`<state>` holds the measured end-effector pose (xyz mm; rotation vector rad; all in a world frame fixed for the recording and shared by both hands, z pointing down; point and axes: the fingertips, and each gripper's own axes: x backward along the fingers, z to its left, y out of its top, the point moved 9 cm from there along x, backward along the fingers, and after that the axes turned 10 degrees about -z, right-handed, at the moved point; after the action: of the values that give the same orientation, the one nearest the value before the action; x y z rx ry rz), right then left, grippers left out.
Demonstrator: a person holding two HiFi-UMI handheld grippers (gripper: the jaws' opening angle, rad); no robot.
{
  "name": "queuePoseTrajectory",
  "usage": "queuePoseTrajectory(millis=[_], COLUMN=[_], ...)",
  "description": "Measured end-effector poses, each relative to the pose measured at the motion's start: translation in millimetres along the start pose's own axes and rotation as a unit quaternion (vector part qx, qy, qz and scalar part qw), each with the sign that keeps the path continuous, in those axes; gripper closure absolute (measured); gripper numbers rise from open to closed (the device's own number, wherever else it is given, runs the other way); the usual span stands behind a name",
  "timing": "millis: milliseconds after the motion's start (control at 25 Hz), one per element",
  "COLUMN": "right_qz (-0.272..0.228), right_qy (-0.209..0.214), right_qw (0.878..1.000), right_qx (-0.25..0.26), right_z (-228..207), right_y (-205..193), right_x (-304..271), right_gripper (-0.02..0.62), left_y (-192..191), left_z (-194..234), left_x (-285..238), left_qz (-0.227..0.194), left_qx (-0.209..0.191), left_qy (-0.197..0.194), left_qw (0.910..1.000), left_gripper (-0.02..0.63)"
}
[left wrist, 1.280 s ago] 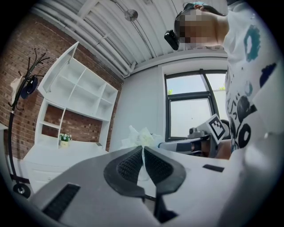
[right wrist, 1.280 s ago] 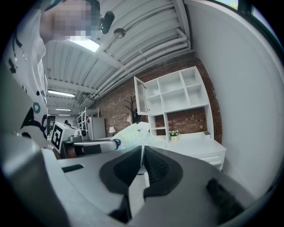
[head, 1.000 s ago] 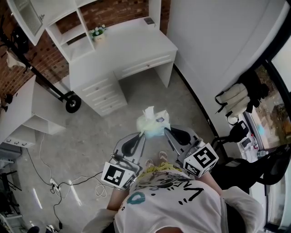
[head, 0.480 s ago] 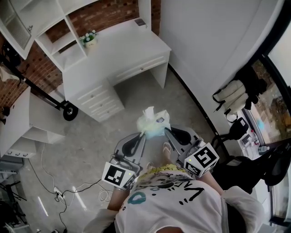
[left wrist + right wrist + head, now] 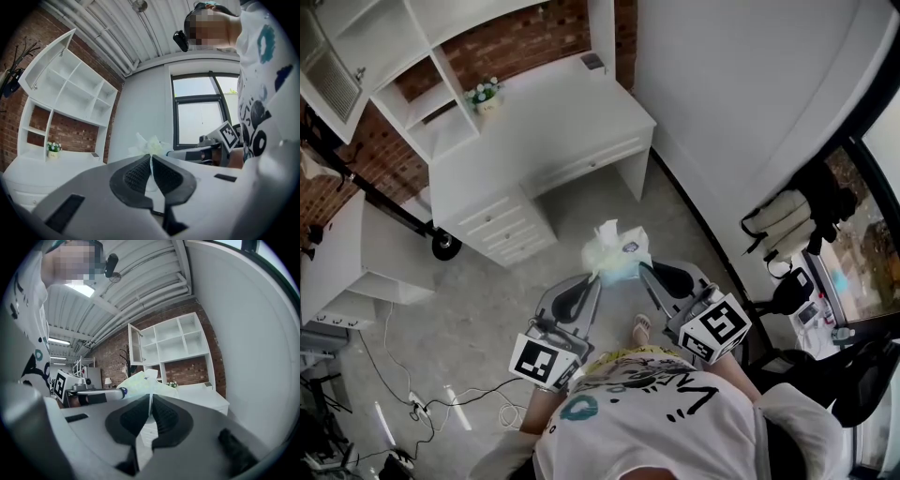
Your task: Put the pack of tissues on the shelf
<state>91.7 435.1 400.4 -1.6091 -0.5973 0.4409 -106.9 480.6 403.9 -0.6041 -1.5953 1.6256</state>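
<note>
The pack of tissues, pale green with a white tissue sticking up, hangs over the grey floor between my two grippers. My left gripper is shut on the pack's thin wrapper from the left, and the pack shows just past its closed jaws. My right gripper pinches the pack's right side, its jaws closed on the wrapper edge with the pack beyond. The white shelf unit stands on a white desk ahead, some way off.
A small flower pot and a dark object sit on the desk. A low white table and a wheeled stand are at the left, with cables on the floor. A white wall and a black chair are at the right.
The desk and shelf have shifted in the head view as the person steps, and a foot now shows under the grippers. Both grippers hold the pack just as before.
</note>
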Motion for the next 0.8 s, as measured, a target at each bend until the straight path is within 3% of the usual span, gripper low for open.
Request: queuePoseTrajectory(millis=[800], right_qz=[-0.015], right_qy=[0.002], right_qw=[1.0], right_qx=[-0.003], right_z=[-123.6], right_y=[13.9], right_x=[1.6], right_gripper=[0.561], left_y=[-24.0], left_z=[3.2], left_x=[-122.5], left_qz=[-0.018], left_qx=[-0.002], left_qy=[-0.008], left_qw=[0.9998], left_gripper=[0.588])
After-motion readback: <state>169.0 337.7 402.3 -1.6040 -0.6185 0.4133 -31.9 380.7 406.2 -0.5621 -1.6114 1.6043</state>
